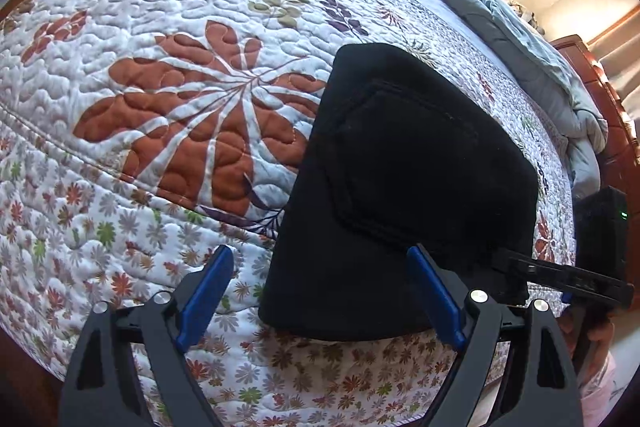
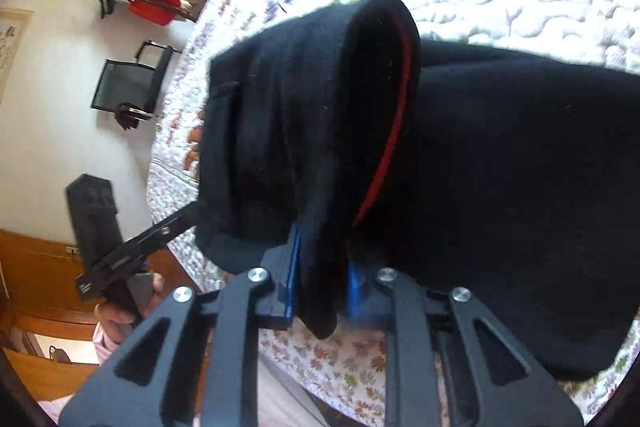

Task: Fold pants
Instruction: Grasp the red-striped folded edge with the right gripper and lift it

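A: Most of the folding looks done: the pants point(image 1: 404, 183) are seen as a compact black bundle on the quilted bed point(image 1: 160, 99), one edge raised.

B: What is left?

A: That flap is judged unlaid. It is pinched between the right gripper point(image 2: 320, 283) fingers; the left gripper point(image 1: 320, 291) fingers are spread wide, nothing gripped, at the bundle's near edge.

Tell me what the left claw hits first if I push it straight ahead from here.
Most likely the folded black pants. The left claw is open, its right finger already over the fabric's near edge, its left over the floral quilt. Height above the pants is unclear.
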The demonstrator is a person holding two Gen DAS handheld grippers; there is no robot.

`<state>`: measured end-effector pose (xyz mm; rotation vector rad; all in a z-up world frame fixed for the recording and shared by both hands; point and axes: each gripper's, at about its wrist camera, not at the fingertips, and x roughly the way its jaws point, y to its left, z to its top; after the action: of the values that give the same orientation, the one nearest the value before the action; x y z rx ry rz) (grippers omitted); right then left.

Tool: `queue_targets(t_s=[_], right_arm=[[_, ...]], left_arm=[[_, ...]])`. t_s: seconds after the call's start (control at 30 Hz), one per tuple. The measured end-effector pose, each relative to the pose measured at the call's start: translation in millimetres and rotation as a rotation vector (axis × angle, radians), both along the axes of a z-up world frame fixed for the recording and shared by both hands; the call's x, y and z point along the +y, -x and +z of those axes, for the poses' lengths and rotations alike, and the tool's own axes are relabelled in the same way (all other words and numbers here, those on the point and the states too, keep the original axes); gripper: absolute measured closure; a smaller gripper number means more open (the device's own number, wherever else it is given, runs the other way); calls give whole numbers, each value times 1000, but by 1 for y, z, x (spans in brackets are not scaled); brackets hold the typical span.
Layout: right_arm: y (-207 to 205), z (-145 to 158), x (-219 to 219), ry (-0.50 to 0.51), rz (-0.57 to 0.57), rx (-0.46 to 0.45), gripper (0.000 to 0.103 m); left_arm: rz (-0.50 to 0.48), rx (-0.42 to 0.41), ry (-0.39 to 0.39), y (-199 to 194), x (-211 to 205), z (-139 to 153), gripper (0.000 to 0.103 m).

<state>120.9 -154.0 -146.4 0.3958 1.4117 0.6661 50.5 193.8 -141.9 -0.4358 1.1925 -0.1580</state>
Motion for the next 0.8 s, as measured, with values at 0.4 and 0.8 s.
queue_targets(t_s=[0.4, 0.8], right_arm=[[21, 80, -77, -24, -80, -168, 86], [28, 63, -142, 38, -194, -128, 86]], left_arm=[[-58, -39, 37, -11, -28, 16, 14], [-146, -19, 20, -16, -72, 9, 14]])
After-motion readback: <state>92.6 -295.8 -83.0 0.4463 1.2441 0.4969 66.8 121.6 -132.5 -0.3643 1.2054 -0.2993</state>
